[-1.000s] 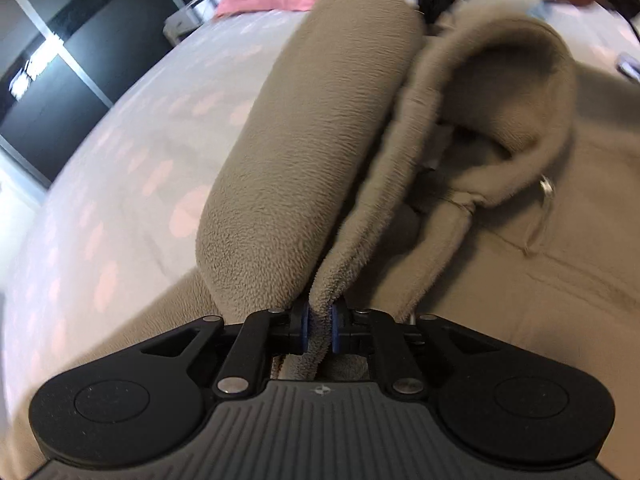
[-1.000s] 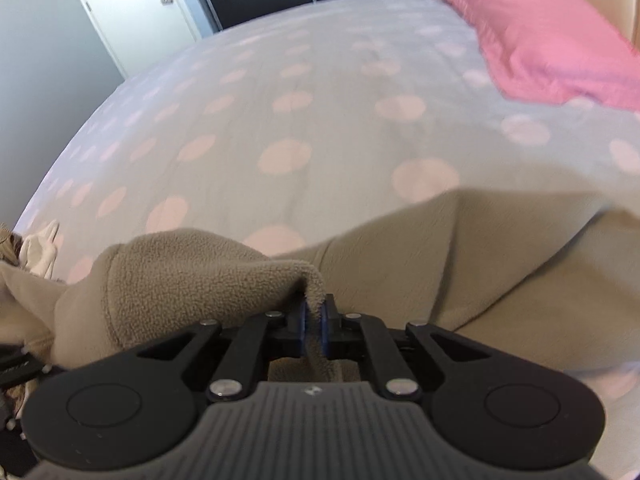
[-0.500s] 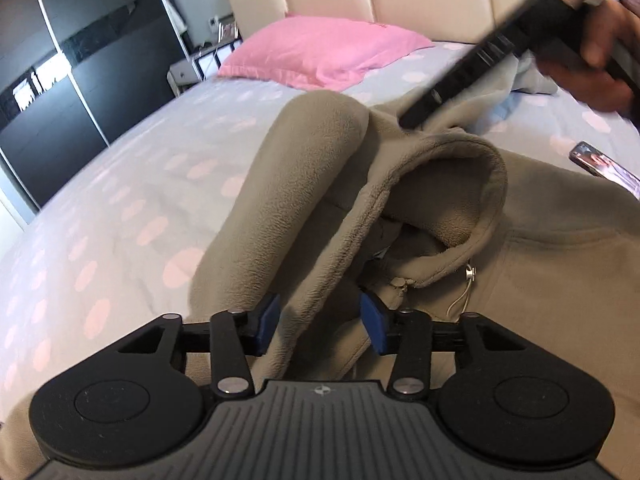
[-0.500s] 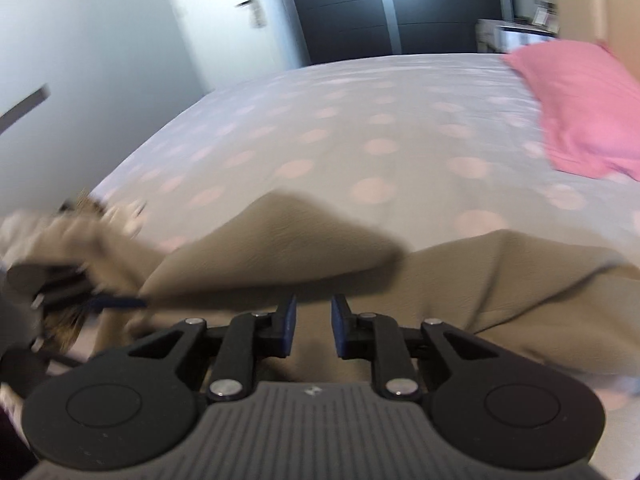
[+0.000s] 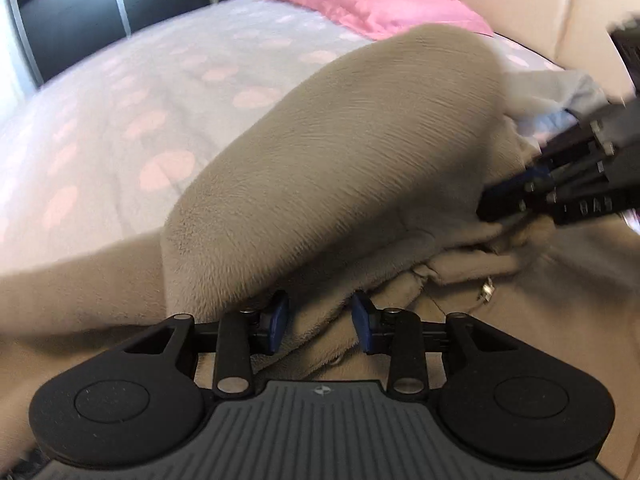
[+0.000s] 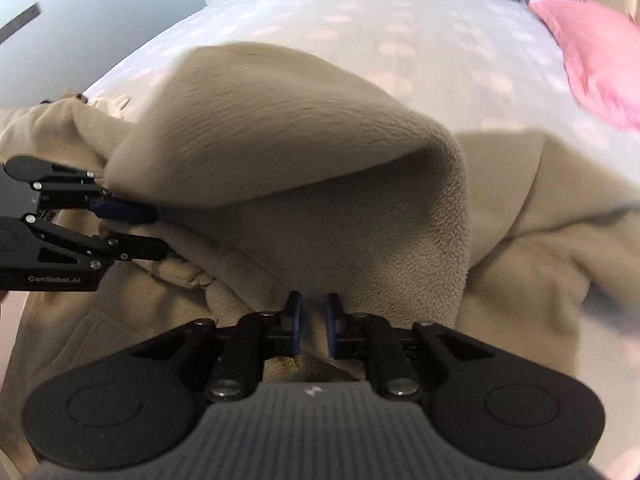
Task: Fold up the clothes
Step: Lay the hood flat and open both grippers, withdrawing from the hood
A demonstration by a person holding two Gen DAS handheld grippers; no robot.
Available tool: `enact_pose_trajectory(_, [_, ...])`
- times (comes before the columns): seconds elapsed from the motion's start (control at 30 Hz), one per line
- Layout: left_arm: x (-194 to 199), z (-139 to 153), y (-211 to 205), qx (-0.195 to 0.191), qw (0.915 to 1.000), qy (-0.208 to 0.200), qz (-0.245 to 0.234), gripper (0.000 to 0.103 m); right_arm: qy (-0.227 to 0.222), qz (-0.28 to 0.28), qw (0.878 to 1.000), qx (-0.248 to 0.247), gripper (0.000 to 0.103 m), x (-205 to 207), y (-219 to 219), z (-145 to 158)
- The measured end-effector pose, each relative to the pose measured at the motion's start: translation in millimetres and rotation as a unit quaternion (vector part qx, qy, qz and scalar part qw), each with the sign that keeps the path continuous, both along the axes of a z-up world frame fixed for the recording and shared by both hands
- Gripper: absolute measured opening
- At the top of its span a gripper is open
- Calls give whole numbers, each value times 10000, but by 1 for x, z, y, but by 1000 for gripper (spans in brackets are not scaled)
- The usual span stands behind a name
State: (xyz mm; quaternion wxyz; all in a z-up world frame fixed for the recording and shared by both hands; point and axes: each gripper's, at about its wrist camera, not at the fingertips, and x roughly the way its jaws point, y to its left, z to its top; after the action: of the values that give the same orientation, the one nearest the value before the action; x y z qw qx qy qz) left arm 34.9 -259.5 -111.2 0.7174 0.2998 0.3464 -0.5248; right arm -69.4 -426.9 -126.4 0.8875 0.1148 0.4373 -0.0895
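Note:
A beige fleece hoodie [image 5: 340, 168] lies on the bed, its hood bulging up; it also fills the right wrist view [image 6: 288, 152]. My left gripper [image 5: 320, 320] is open, its blue pads astride the hood's edge by the zipper pull [image 5: 486, 291]. It shows at the left of the right wrist view [image 6: 136, 232], open against the fleece. My right gripper [image 6: 313, 322] is partly open with a fold of the hood between its pads, not pinched. It appears at the right of the left wrist view [image 5: 504, 200], pushed into the hood.
The bedspread [image 5: 132, 92] is pale grey with pink dots. A pink pillow [image 5: 372, 4] lies by the padded headboard [image 5: 540, 12]; it also shows in the right wrist view [image 6: 600, 52]. A light blue garment [image 5: 560, 96] lies behind the hood. Dark wardrobe doors stand beyond the bed.
Both grippers opened and let go of the hood edge they were pinching a second ago. Both have since moved in close to the hood again.

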Motion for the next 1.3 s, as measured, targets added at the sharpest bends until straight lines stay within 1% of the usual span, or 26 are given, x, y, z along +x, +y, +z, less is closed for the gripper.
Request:
enact_pose_trajectory(0.03, [-3,7,6,-40,9998,-161,-80,43,-61,80,9999,-91,29,-3,1,7])
enact_pose_trajectory(0.07, [-6,14,12,-108,9993,-328,-150,49,-142,154,9996,-164,34,-7,2,15])
enact_pose_trajectory(0.13, [-8,28,24,-238,9977,-602,-180,53,-289,213,9989,-291,39,-15,-1,28])
enact_pose_trajectory(0.17, [-4,33,27,-296,9974,-647,-136,58,-348,211,9985,-369,44,-18,-4,34])
enact_pose_trajectory(0.23, [3,43,33,-411,9965,-722,-38,66,-440,151,9975,-526,49,-25,-12,44])
enact_pose_trajectory(0.3, [12,52,32,-524,9959,-733,40,69,-512,48,9970,-573,55,-27,-24,50])
enact_pose_trajectory(0.33, [17,54,28,-556,9961,-677,39,72,-553,6,9969,-556,58,-28,-30,53])
enact_pose_trajectory(0.37, [22,56,24,-550,9966,-606,-9,75,-589,-8,9970,-493,63,-27,-37,54])
enact_pose_trajectory(0.4, [26,55,18,-496,9972,-549,-102,75,-601,13,9972,-441,67,-25,-43,55])
enact_pose_trajectory(0.47, [31,48,5,-305,9973,-597,-288,75,-577,119,9973,-448,72,-17,-51,53])
enact_pose_trajectory(0.53, [36,41,-8,-112,9967,-651,-474,75,-519,265,9963,-626,72,-7,-56,49])
enact_pose_trajectory(0.57, [37,35,-16,-67,9967,-645,-487,75,-496,325,9959,-679,72,-2,-58,47])
enact_pose_trajectory(0.63, [39,22,-32,15,9968,-628,-498,74,-543,386,9963,-550,69,4,-64,45])
enact_pose_trajectory(0.67, [44,18,-37,18,9976,-496,-478,69,-604,396,9965,-426,58,5,-69,45])
enact_pose_trajectory(0.7, [51,16,-39,-35,9988,-273,-414,62,-670,377,9967,-259,39,8,-75,46])
enact_pose_trajectory(0.73, [58,14,-40,-93,9993,-41,-347,44,-692,336,9970,-123,28,11,-81,48])
enact_pose_trajectory(0.77, [67,16,-41,-169,9991,264,-275,24,-692,286,9972,-30,9,14,-84,50])
enact_pose_trajectory(0.8, [75,19,-42,-242,9986,435,-197,20,-692,236,9973,62,9,18,-87,52])
enact_pose_trajectory(0.87, [90,25,-42,-388,9964,754,-39,6,-698,216,9973,120,8,25,-91,59])
enact_pose_trajectory(0.97, [113,46,-47,-556,9943,908,41,6,-664,309,9970,-230,8,40,-92,82])
enact_pose_trajectory(1.07, [131,73,-59,-689,9948,742,100,6,-726,366,9943,-696,8,65,-93,113])
enact_pose_trajectory(1.17, [152,102,-74,-851,9942,604,250,6,-814,281,9893,-1180,7,96,-98,143])
enact_pose_trajectory(1.3, [181,127,-101,-1029,9925,351,560,6,-897,94,9809,-1724,7,142,-111,174])
